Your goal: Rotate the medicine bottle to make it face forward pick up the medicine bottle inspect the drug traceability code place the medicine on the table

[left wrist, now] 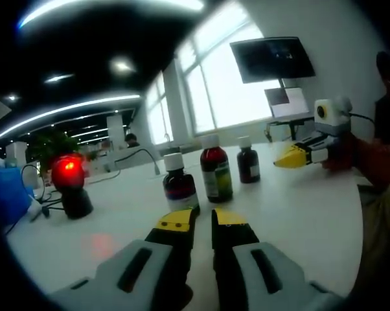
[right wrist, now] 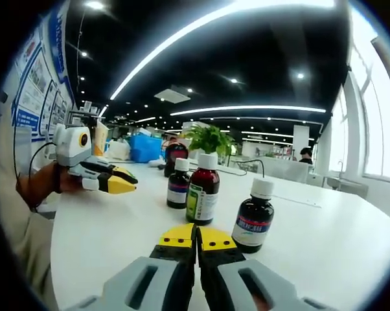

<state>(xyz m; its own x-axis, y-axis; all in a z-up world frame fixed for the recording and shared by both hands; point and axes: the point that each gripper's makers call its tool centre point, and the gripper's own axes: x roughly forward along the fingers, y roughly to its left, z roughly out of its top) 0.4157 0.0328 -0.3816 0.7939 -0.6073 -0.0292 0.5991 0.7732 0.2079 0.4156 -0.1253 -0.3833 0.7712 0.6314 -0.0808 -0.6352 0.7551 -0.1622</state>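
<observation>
Three dark medicine bottles with white caps stand upright in a loose row on the white table (left wrist: 298, 214), none of them gripped. In the left gripper view the left gripper (left wrist: 201, 219) sits low over the table with its yellow-tipped jaws a narrow slit apart and nothing between them. Just beyond its tips stands the small bottle (left wrist: 179, 183), with the tall bottle (left wrist: 216, 172) with a green-and-white label to its right and slightly farther off, and the short bottle (left wrist: 248, 161) farther right again. The bottles stand near one another but apart.

In the right gripper view the right gripper (right wrist: 196, 238) has its jaws pressed together, empty. The short bottle (right wrist: 253, 215), with a blue-and-red label, stands just right of its tips, the tall bottle (right wrist: 203, 186) is straight ahead and farther, and the small bottle (right wrist: 178, 183) is just left of that.

The table is broad, pale and glossy. The room is an open office with long ceiling light strips.

The left gripper view shows bright windows, a dark wall screen (left wrist: 273, 58) and a black scanner (left wrist: 70, 184) glowing red at far left, and the right gripper (left wrist: 298, 154) at the table's right edge. The right gripper view shows a leafy plant (right wrist: 209, 138), a blue box (right wrist: 146, 147), posters on the left wall, and the left gripper (right wrist: 114, 181) held by a hand at left.
</observation>
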